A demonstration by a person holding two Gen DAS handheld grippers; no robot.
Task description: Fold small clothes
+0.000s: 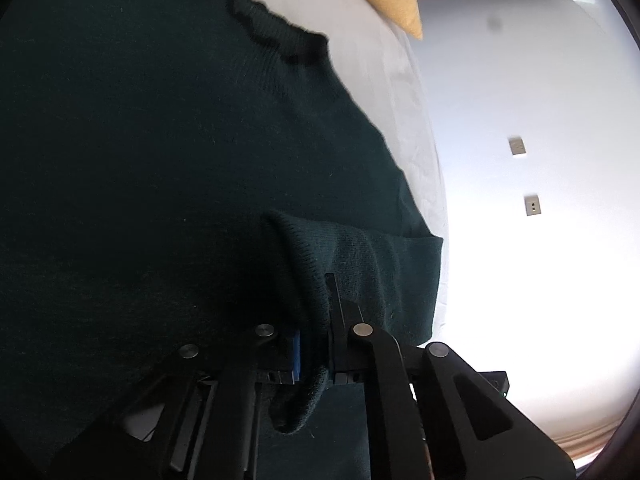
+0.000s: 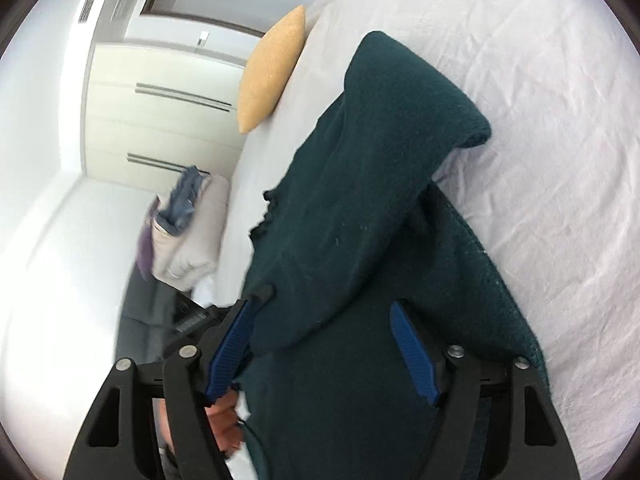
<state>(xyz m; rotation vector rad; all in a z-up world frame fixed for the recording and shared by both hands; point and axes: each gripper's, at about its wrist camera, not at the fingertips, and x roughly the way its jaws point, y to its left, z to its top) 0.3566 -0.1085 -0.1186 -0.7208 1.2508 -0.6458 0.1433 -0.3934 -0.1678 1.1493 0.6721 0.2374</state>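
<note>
Beside pillow [image 2: 272, 68], on bed sheet [image 2: 540, 120]: my left gripper [image 1: 316, 320] clamped sweater [image 1: 160, 160] cuff; right gripper [image 2: 324, 320] gaped wide, gripping nothing. Risk: single pinch slips, knit sags, fold skews.

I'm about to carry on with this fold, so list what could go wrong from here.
1. The left gripper is shut on a thin bunch of the dark green sweater's cuff; a sharp pull could probably slip it free.
2. The right gripper stands open around the sweater without pinching it, so that side may sag or drag on the white sheet.
3. The upper fold already lies humped, so the finished fold could end up uneven.
</note>
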